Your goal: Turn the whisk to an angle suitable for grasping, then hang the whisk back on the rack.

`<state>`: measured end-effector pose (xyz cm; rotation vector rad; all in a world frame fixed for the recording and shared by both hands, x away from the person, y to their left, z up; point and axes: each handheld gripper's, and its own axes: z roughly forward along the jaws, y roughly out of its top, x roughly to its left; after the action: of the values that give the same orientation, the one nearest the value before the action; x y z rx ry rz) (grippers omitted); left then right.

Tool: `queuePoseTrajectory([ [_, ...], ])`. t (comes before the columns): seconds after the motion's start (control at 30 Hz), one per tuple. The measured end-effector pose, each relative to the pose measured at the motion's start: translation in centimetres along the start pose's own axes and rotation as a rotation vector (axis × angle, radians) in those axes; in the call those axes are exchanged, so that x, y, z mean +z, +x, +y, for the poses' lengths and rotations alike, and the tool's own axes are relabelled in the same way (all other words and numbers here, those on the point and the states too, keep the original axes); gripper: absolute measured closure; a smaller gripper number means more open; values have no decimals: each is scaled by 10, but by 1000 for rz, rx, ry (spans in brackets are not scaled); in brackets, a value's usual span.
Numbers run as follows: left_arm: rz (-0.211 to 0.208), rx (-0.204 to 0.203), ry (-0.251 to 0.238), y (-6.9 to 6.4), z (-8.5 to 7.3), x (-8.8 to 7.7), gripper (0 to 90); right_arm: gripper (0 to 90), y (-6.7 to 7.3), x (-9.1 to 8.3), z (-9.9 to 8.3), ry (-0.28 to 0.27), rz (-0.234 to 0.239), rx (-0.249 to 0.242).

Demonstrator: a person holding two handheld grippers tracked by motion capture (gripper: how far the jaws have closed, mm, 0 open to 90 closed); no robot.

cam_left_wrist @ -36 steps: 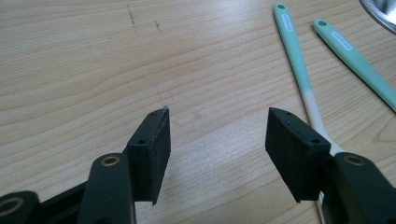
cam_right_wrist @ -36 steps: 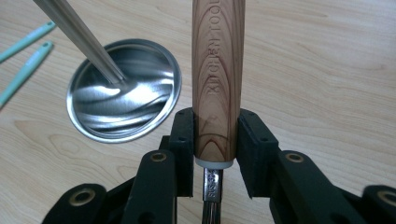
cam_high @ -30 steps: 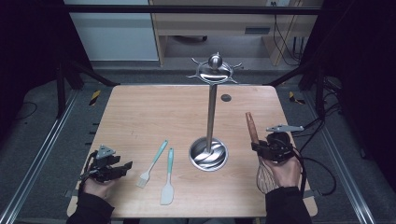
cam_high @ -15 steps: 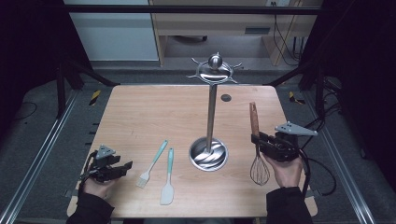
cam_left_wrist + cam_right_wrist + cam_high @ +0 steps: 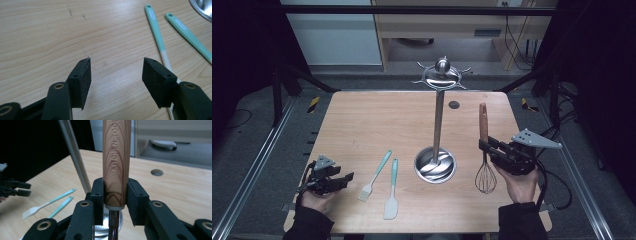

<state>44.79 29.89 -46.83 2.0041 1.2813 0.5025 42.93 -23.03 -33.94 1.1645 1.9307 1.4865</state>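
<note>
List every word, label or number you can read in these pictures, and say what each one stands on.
"KITCHEN TOOL", cut off at the frame's top edge: engraved along the wooden handle of the wire whisk.
Small print on the whisk's steel shank below the handle: too small to read.
White labels on the two mint-green silicone utensil handles: too blurred to read.

I see a whisk (image 5: 486,170) with a brown wood-grain handle and silver wires, right of the steel stand (image 5: 435,165); left of it, a mint-handled brush (image 5: 373,176) and spatula (image 5: 391,192) on the pale wooden table (image 5: 377,120).
</note>
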Motion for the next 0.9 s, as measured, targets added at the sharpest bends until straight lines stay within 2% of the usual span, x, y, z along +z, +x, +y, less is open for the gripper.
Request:
queuePoseTrajectory([
  [0.17, 3, -2, 1, 0, 0, 0, 397, 695, 8, -5, 6, -34, 23, -27],
  [0.5, 1, 6, 4, 0, 1, 1, 396, 695, 19, -14, 15, -89, 63, -43],
  [0.7, 12, 9, 3, -2, 0, 0, 395, 695, 26, -15, 21, -117, 104, -76],
  [0.77, 12, 13, 7, -2, 1, 0, 395, 695, 28, -15, 22, -122, 105, -85],
  [0.9, 15, 8, 6, -1, 0, 1, 395, 695, 30, -21, 30, -161, 121, -93],
])
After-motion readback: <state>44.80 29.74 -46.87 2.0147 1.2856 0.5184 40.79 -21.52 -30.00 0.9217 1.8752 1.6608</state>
